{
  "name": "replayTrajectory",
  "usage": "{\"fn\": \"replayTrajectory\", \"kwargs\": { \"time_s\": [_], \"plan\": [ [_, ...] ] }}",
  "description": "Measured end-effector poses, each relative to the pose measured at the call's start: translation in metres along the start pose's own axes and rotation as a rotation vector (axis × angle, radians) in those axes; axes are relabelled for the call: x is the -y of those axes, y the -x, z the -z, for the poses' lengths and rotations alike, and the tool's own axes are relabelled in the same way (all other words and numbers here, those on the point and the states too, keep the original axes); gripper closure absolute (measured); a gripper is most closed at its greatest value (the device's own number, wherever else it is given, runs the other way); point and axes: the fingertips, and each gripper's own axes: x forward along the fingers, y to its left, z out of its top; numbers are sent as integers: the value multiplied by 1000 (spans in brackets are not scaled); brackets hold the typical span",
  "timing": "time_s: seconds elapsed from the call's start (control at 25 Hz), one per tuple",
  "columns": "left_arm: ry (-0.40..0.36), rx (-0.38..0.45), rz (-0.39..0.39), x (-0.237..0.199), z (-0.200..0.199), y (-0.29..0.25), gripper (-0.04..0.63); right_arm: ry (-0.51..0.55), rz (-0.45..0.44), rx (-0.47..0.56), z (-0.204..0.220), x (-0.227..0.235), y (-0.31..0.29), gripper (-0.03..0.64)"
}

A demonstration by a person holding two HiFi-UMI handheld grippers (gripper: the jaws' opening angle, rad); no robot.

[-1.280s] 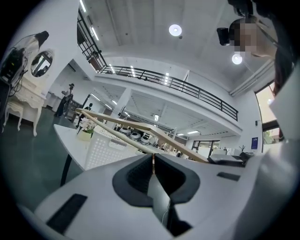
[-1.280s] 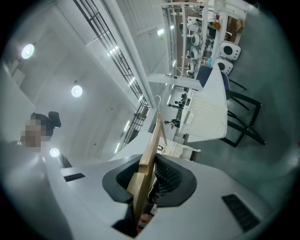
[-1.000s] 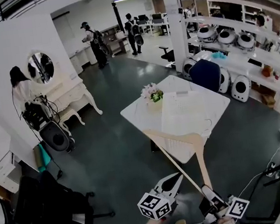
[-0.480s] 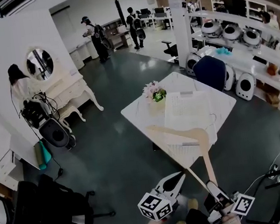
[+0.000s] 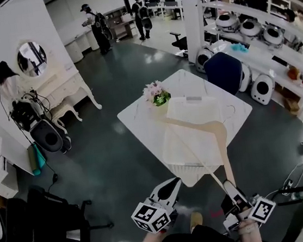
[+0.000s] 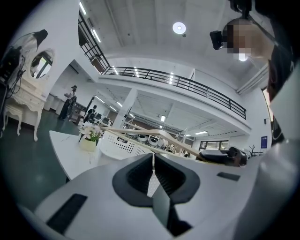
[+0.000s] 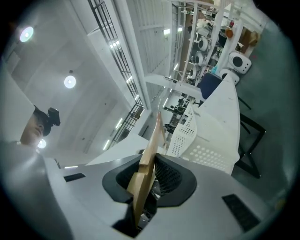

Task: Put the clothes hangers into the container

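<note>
A wooden clothes hanger [image 5: 223, 153] sticks out forward from my right gripper [image 5: 229, 188], which is shut on the end of one of its arms. The hanger's far part hovers over the white perforated container [image 5: 176, 147] on the white table [image 5: 135, 119]. In the right gripper view the hanger [image 7: 154, 136] stands on edge between the pads, with the container [image 7: 187, 131] beyond it. My left gripper [image 5: 170, 184] hangs lower left of the table, shut and empty. In the left gripper view its tips [image 6: 152, 161] meet, with hanger [image 6: 159, 137] and container [image 6: 122, 145] ahead.
A pot of flowers [image 5: 156, 94] stands at the table's far left corner. A blue chair [image 5: 223, 70] is behind the table, and a black office chair [image 5: 48, 218] at the left. Shelves with round white devices line the right wall. People stand far back.
The table and container have come closer in the head view. The hanger has moved forward, from the table's near edge to over the container. Both grippers keep their states.
</note>
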Motion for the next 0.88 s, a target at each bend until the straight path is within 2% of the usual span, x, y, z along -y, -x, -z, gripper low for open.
{"fn": "replayTrajectory", "kwargs": {
  "time_s": [0.2, 0.44, 0.52, 0.68, 0.88],
  "plan": [
    [10, 6, -36, -17, -4, -13, 577, 130, 118, -24, -30, 15, -9, 549],
    [25, 26, -80, -33, -10, -19, 577, 285, 226, -164, -38, 35, -26, 549],
    [21, 26, -94, -36, -9, -22, 577, 312, 249, -199, -40, 40, -33, 549],
    [-41, 9, -119, -39, -6, -31, 577, 341, 273, -258, -43, 49, -47, 549],
    [-49, 18, -141, -45, -5, -33, 577, 404, 300, -339, -42, 64, -60, 549]
  ]
}}
